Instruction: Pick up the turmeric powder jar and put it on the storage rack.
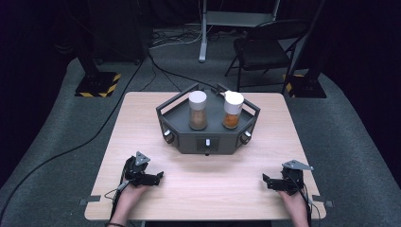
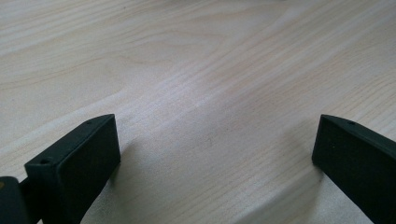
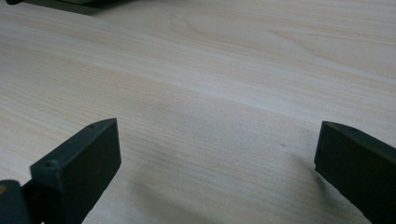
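High view: bench (image 1: 142, 123), then tray (image 1: 208, 142) at 12 o'clock holding two jars (image 1: 197, 110), untouched. Left gripper (image 1: 158, 177) at 7, right gripper (image 1: 265, 181) at 5, fingers wide, empty; all work likely remains.

Overhead view; two close tabletop (image 1: 142, 118) views

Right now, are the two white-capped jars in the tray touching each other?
Apart. The high view shows the left jar and the right jar standing upright in the dark tray, with a plain strip of tray floor between them.
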Demonstrator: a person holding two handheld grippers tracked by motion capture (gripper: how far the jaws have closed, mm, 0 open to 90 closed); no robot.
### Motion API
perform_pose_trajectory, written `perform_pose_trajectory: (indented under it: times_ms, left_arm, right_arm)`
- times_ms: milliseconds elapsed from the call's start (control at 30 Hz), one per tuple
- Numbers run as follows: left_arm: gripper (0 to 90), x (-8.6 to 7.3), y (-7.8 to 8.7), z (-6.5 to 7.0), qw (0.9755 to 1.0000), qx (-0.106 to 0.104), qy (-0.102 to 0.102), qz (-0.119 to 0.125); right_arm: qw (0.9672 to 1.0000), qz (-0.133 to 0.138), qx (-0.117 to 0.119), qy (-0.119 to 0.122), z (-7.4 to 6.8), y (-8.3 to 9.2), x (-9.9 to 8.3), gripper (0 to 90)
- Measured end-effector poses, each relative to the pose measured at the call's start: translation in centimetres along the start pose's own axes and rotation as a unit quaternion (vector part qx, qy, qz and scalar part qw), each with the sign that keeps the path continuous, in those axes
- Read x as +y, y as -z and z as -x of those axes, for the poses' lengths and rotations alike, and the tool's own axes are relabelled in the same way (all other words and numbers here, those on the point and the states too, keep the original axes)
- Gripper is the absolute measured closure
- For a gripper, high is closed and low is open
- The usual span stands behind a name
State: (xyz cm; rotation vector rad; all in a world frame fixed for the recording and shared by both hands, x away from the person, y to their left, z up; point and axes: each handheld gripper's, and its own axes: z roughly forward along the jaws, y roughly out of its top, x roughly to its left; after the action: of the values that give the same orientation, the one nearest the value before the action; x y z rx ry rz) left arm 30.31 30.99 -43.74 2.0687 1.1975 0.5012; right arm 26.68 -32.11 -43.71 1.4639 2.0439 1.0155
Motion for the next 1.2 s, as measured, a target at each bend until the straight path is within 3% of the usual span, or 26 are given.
perform_pose_trajectory:
  times_ms: [233, 533, 1200]
  left_arm:
    - [0.5, 0.0, 0.0, 0.0, 1.0, 0.0, 0.0, 0.0]
    - [0.5, 0.0, 0.0, 0.0, 1.0, 0.0, 0.0, 0.0]
    - [0.5, 0.0, 0.0, 0.0, 1.0, -0.001, -0.001, 0.0]
  right_arm:
    - [0.9999, -0.016, 0.0, 0.005, -0.1, -0.2, 0.5, 0.0]
    - [0.9987, -0.03, -0.016, 0.039, -1.3, -0.5, 0.9, 0.0]
    - [0.9986, -0.03, -0.012, 0.042, -1.2, -0.5, 0.9, 0.0]
